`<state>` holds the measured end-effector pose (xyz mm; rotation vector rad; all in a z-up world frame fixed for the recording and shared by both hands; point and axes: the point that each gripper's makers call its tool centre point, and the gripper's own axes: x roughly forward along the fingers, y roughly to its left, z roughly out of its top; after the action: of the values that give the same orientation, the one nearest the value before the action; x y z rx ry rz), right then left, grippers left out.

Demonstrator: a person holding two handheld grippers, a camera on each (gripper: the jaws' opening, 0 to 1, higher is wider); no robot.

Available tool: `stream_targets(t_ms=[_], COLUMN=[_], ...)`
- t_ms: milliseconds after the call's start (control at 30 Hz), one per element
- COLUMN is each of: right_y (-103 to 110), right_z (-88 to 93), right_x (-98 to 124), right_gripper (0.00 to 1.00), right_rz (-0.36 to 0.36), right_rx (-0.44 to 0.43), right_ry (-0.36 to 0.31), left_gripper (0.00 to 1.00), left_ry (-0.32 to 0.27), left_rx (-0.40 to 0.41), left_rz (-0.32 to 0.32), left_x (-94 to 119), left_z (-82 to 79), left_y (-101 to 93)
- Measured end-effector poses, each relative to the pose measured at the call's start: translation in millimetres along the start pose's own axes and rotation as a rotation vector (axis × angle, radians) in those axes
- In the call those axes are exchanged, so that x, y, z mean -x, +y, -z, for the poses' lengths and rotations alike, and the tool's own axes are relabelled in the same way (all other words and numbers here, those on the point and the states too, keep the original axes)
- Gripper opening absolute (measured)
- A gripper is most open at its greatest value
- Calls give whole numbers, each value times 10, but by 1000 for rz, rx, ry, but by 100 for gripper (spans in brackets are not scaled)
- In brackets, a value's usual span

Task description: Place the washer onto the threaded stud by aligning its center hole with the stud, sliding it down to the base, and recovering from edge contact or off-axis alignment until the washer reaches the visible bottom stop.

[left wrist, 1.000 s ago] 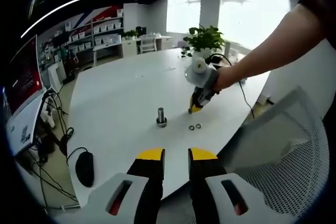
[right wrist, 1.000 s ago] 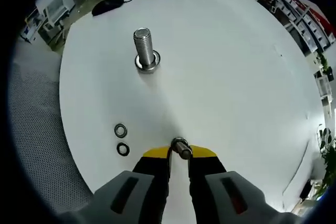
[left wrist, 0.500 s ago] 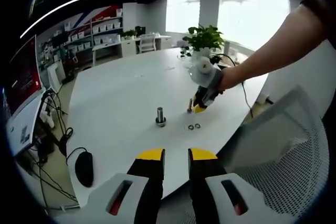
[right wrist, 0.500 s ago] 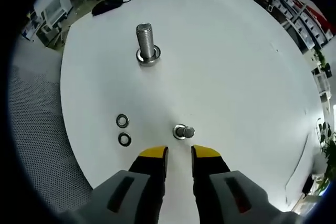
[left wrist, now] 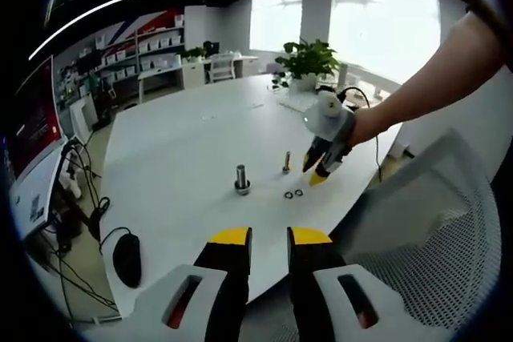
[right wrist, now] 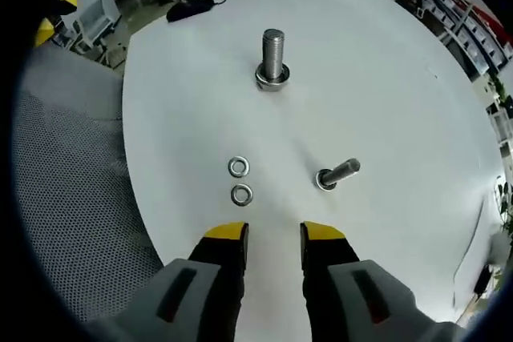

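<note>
Two loose steel washers (right wrist: 238, 167) (right wrist: 241, 195) lie side by side on the round white table (right wrist: 385, 78), just ahead of my right gripper (right wrist: 274, 234), which is open and holds nothing. To their right a small threaded stud (right wrist: 337, 175) stands on its head. Farther off is a large threaded stud (right wrist: 272, 58) with a ring at its base. The left gripper view has my left gripper (left wrist: 269, 238) open, held back off the table's edge. Beyond it are the large stud (left wrist: 241, 180), the small stud (left wrist: 286, 162), the washers (left wrist: 293, 194) and the right gripper (left wrist: 315, 171) hovering over them in a hand.
A black mouse (right wrist: 189, 9) lies at the table's far edge. A grey mesh chair (right wrist: 72, 198) stands against the near left rim. A potted plant (left wrist: 306, 60) and a cable sit across the table. Shelves and desks fill the room behind.
My right gripper let go of the small stud, which now stands alone on the table. It drew back and swung over toward the two washers. The left gripper stayed put.
</note>
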<state>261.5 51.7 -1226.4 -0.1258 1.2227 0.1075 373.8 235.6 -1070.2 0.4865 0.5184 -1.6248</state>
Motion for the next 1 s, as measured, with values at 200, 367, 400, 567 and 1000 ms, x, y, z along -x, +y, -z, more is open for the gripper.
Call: stream_targets(t_ms=[200, 367, 400, 567, 1000], right_y=[143, 127, 123, 102, 184], right_z=[-112, -131, -121, -107, -207], right_x=[-96, -188, -199, -254, -166], right_gripper=[28, 28, 27, 25, 19], right_rz=[-11, -15, -17, -43, -70], right_rx=[40, 64, 60, 26, 136], right_ry=[9, 35, 40, 29, 52], left_gripper=[15, 15, 15, 16, 16], left_ry=[-4, -5, -6, -2, 3], left_rx=[-5, -9, -8, -6, -2], left_rz=[7, 1, -1, 4, 0], left_x=[5, 24, 13, 17, 5], left_z=[-12, -38, -21, -27, -14], left_y=[-16, -34, -10, -29, -9])
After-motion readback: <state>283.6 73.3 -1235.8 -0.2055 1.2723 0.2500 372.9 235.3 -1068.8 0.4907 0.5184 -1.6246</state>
